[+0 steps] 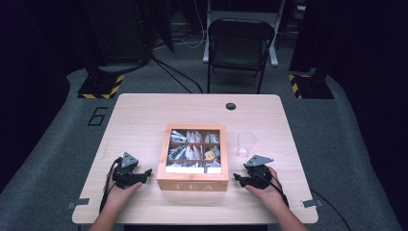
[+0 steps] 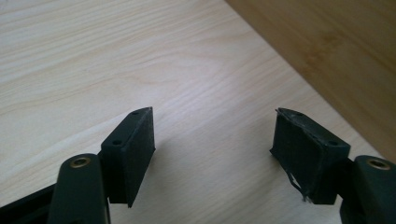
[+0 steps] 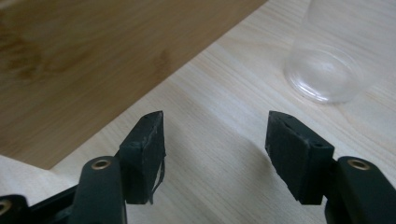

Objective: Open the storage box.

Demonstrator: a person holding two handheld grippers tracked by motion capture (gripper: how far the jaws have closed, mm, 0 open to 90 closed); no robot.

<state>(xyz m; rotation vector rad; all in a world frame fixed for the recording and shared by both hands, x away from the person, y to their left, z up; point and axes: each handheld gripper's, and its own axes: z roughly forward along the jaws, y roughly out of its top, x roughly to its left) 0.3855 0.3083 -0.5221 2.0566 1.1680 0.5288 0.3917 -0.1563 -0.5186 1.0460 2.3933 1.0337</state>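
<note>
A wooden tea box (image 1: pixel 193 178) marked TEA stands mid-table, its glass-topped compartments holding several tea bags (image 1: pixel 192 144). A clear glass cup (image 1: pixel 246 143) stands just right of the box. My left gripper (image 1: pixel 147 172) rests on the table at the box's left side, jaws apart with nothing between them (image 2: pixel 212 135); the box's side wall (image 2: pixel 336 51) runs along the right of the left gripper view. My right gripper (image 1: pixel 236 177) rests at the box's right side, open and empty (image 3: pixel 215 135), with the box wall (image 3: pixel 84 60) to its left and the cup (image 3: pixel 327 60) ahead at the right.
The light wooden table (image 1: pixel 144 115) has a round dark cable hole (image 1: pixel 231 106) near its far edge. A black folding chair (image 1: pixel 239 48) stands beyond the table. Hazard-striped stand bases (image 1: pixel 101 86) sit on the grey floor at the far left and far right.
</note>
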